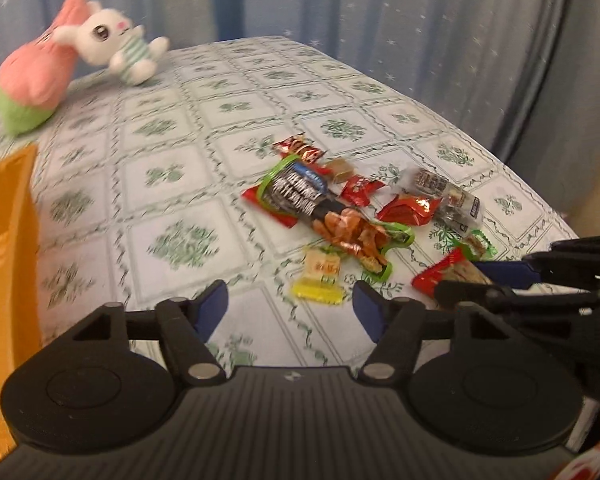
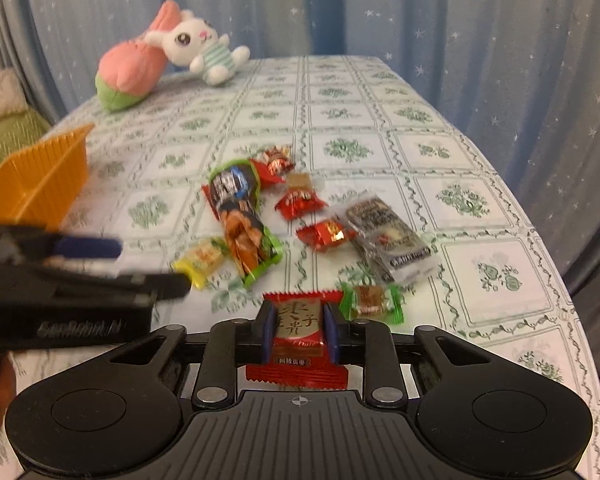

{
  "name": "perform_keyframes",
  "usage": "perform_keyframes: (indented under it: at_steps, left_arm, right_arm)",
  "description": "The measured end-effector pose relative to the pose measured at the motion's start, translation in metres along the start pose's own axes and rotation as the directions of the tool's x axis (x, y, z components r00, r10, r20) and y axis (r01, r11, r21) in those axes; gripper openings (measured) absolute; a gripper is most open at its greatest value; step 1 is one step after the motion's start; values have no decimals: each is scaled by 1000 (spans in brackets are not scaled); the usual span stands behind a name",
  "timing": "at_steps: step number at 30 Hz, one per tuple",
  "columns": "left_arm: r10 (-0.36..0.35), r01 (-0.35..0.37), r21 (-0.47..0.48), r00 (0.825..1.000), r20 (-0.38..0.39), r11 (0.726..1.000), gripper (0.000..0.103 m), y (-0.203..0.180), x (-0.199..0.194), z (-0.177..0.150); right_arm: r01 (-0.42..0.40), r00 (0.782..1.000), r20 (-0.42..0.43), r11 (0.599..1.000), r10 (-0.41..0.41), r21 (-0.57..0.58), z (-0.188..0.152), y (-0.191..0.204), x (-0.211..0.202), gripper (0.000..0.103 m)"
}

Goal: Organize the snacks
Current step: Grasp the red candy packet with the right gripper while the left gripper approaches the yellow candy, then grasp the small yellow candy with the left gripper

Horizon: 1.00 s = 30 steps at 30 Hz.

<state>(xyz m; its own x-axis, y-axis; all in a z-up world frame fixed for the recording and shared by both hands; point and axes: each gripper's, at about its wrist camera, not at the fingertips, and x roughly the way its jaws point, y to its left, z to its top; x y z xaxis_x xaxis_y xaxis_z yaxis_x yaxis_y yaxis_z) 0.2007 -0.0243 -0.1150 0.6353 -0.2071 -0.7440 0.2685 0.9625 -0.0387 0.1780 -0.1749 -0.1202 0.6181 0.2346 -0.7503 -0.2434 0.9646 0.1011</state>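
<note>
Closest to the right wrist camera, the right gripper [image 2: 297,330] has its jaws drawn in on a red packet [image 2: 298,336]; both blue pads press the packet's sides, and it sits at the bottom centre of that frame, over the tablecloth [image 2: 480,216]; whether it is lifted clear of the cloth cannot be told. Just right of it lies a green-wrapped sweet [image 2: 371,302]; above, at mid-frame, the other snacks are scattered: a long green-edged bag [image 2: 242,220], a yellow sweet [image 2: 202,260] near its lower end, a silver-grey pack [image 2: 392,240], and small red sweets [image 2: 326,234] between them.

In the left wrist view the left gripper [image 1: 291,306] stands about half open with nothing between its pads [image 1: 214,306], only cloth at the lower centre of the frame; no frame here shows whether the jaws are moving. That view is smeared by motion. An orange tray [image 1: 8,240] fills its left edge; in the right wrist view the tray is at the middle left, well apart from the snacks. A plush rabbit [image 2: 204,46] leans against a pink plush [image 2: 130,74] at the upper left, with a starred blue curtain [image 2: 460,20] behind.
</note>
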Motion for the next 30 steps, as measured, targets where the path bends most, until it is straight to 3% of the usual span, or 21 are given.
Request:
perform_keyframes:
  at_steps: [7, 11, 17, 30]
  left_arm:
    - [-19, 19, 47, 1000, 0, 999, 55, -5, 11, 6]
    - [-28, 28, 78, 1000, -5, 997, 37, -12, 17, 9]
    - [-26, 29, 101, 999, -29, 994, 23, -21, 26, 10]
    - [31, -31, -32, 1000, -5, 999, 19, -13, -32, -9]
  right_arm:
    - [11, 999, -35, 1000, -11, 0, -3, -1, 4, 31]
    - [6, 999, -35, 1000, -5, 22, -3, -4, 2, 29]
    - [4, 1000, -11, 999, -3, 46, -1, -6, -3, 26]
    - [-43, 994, 100, 995, 34, 90, -5, -1, -35, 26]
